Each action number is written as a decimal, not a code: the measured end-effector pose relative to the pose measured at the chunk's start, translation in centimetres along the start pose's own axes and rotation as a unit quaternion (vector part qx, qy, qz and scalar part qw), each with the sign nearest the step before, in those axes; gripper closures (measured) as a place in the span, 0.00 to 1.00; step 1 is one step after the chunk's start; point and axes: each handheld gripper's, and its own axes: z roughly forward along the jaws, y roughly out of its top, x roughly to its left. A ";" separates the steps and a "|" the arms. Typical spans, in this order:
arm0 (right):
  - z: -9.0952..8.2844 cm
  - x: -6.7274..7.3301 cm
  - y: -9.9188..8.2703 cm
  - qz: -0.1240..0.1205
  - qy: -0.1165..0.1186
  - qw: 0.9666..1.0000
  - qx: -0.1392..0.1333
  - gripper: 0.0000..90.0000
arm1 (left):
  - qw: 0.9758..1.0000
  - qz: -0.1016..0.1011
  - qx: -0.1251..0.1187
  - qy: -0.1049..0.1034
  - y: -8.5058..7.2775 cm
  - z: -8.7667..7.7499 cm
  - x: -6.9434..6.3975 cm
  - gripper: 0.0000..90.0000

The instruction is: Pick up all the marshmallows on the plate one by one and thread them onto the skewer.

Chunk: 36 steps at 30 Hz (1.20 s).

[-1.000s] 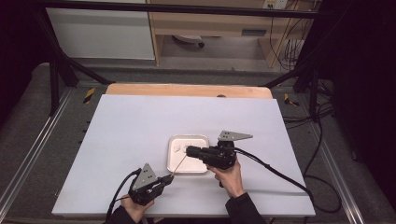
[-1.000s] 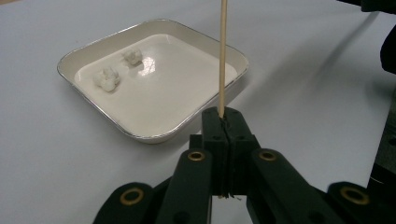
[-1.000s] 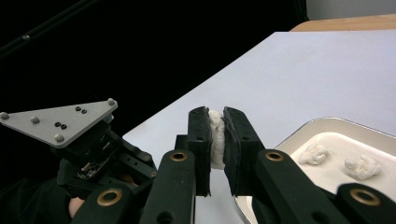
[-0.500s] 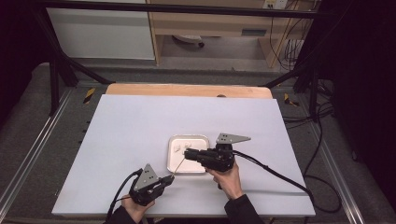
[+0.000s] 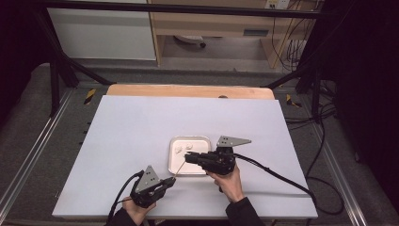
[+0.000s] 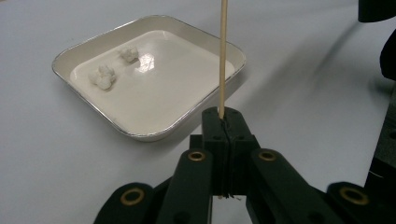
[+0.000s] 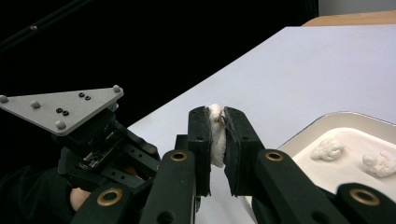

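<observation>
Left hand-held gripper: at the near edge of the white counter, jaws pressed together on the lower end of a thin wooden skewer. In the high view the skewer slants up and right over the near left corner of the tray.

Tray: shallow, cream, square, just right of counter centre. Two white popcorn-like pieces lie in its far left part, near each other but apart.

Right hand-held gripper: held above the tray, pointing left, jaws clamped on a third white piece, which sticks out past the pads.
</observation>
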 end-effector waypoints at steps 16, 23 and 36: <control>0.2 0.1 -0.4 0.001 -0.003 1.000 0.001 0.91 | 1.000 -0.004 0.005 0.000 0.0 0.1 0.2 0.99; 0.4 0.1 -0.7 0.001 -0.003 1.000 0.001 0.91 | 1.000 -0.001 0.008 -0.001 0.0 0.3 0.2 0.99; 2.1 -0.1 -2.6 0.013 0.019 0.999 0.041 0.91 | 1.000 -0.003 -0.026 0.002 1.0 0.5 0.0 0.99</control>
